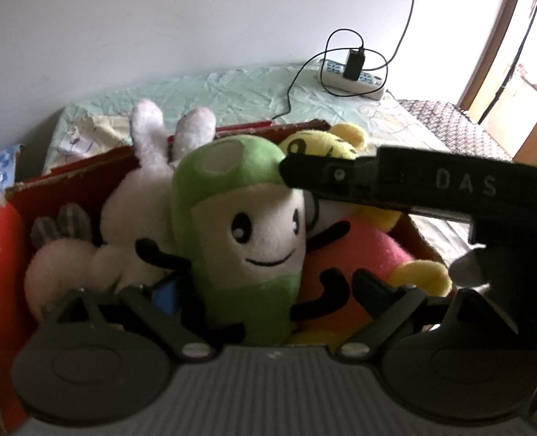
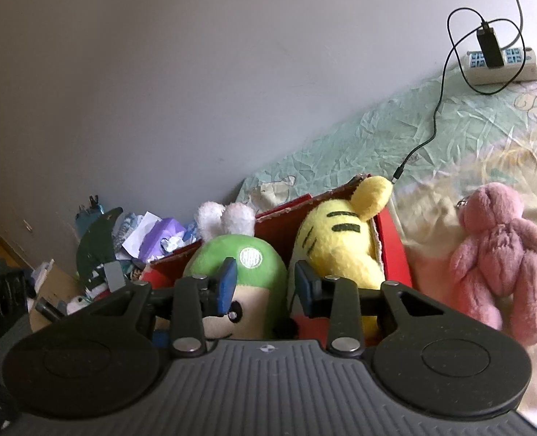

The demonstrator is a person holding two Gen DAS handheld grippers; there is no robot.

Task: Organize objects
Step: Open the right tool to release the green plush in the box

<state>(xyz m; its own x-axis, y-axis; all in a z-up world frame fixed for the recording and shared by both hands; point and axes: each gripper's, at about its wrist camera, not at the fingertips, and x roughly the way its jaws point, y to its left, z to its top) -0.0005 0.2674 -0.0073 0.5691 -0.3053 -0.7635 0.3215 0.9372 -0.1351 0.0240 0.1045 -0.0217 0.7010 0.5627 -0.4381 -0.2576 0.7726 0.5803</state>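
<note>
Red cardboard box (image 1: 12,225) sits on the bed (image 1: 239,91), packed with plush toys. Green-and-white plush (image 1: 246,232) stands roughly upright in the middle, long axis vertical, green cap up, smiling face toward the left-wrist camera. White bunny plush (image 1: 134,200) to its left, ears up over the box's far wall. Yellow striped tiger plush (image 2: 335,239) on its other side, head up at the far corner; its red-clad body is partly covered by the green one.

Left tool (image 1: 253,290): jaws wide apart either side of the green plush's lower body, pads not pressing; fingertips mostly hidden by the toys. Right tool (image 2: 264,287): blue pads (image 2: 228,285) close together, gap narrow, nothing clamped, just over the green plush's head.

Pink plush (image 2: 500,258) lies outside the box on the bed, face hidden. Power strip (image 2: 500,63) with black charger at the wall. "DAS" readable on the black bar crossing the left view. Round patch on the green cap illegible. Clutter left of box too blurred to identify.
</note>
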